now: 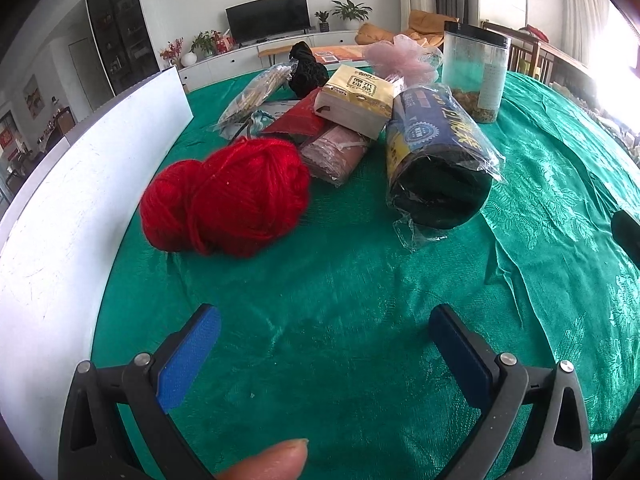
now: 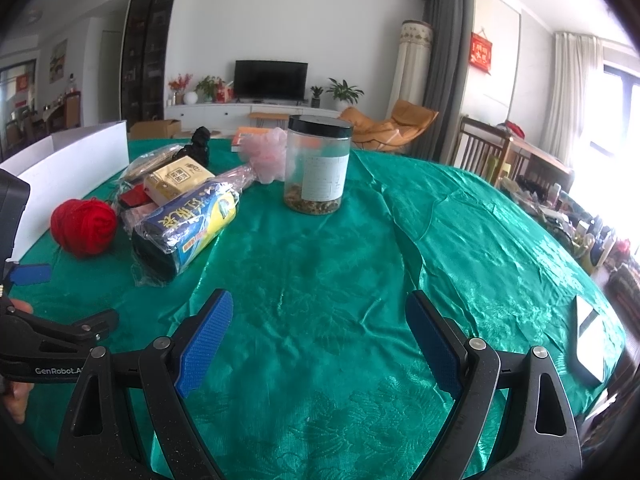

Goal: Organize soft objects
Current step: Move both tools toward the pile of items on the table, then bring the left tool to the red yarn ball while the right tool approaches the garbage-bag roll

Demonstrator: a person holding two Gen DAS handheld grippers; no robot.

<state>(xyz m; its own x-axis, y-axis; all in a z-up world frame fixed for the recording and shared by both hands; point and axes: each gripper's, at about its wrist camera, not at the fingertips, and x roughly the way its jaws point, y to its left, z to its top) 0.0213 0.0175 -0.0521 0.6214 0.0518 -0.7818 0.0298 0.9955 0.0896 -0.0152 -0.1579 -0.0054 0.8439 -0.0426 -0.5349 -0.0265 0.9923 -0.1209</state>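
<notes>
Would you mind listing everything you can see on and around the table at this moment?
yarn ball: one, red, on the cloth near the white box
white box: one, white, along the table's left edge
roll of bags: one, blue and yellow wrapper, black inside, lying beside the yarn
tissue pack: one, cream, on top of the pile
pink packet: one, under the tissue pack
mesh puff: one, pink, behind the pile
black item: one, at the back of the pile
jar: one, clear with black lid, upright, apart from the pile
tablecloth: one, green
left gripper: open, empty
right gripper: open, empty
</notes>
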